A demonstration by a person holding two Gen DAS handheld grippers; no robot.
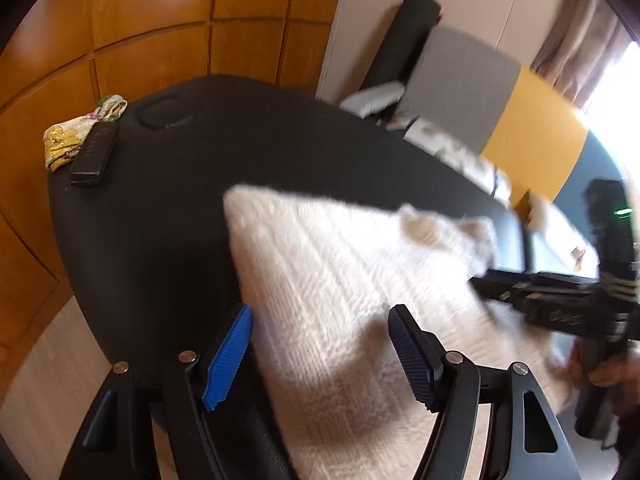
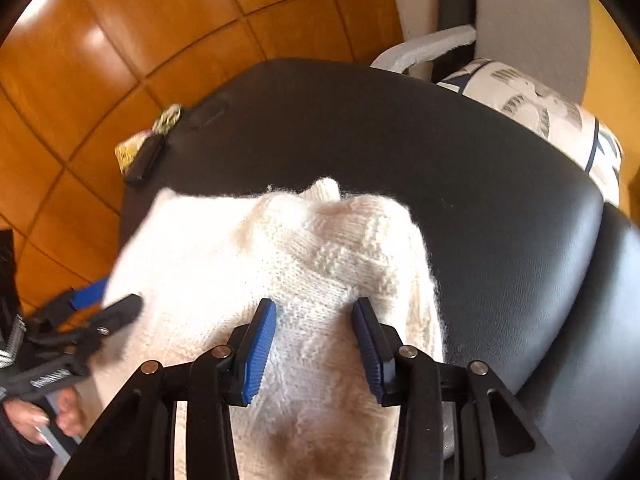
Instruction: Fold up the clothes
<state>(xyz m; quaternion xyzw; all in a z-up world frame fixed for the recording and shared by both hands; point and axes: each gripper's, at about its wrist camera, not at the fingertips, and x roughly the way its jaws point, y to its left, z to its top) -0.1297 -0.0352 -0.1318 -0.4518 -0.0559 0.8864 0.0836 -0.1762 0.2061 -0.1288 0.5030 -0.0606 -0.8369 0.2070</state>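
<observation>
A white knitted sweater [image 1: 344, 292] lies spread on the black padded table [image 1: 160, 220]. In the left wrist view my left gripper [image 1: 320, 314] hovers open over the sweater's near left part, blue pads wide apart, nothing pinched. The right gripper [image 1: 486, 286] comes in from the right at the sweater's rumpled edge, with a hand [image 1: 604, 372] on its handle. In the right wrist view my right gripper [image 2: 314, 306] sits over the sweater [image 2: 304, 248], pads partly apart with knit fabric between and under them. The left gripper [image 2: 108, 300] shows at the sweater's left edge.
A floral cloth [image 1: 68, 136] and a black flat case [image 1: 94, 156] sit at the table's far left corner. A grey chair [image 2: 528, 12] with a printed cushion [image 2: 536, 112] stands beyond the far right edge. Wooden wall panels [image 1: 160, 20] rise behind the table.
</observation>
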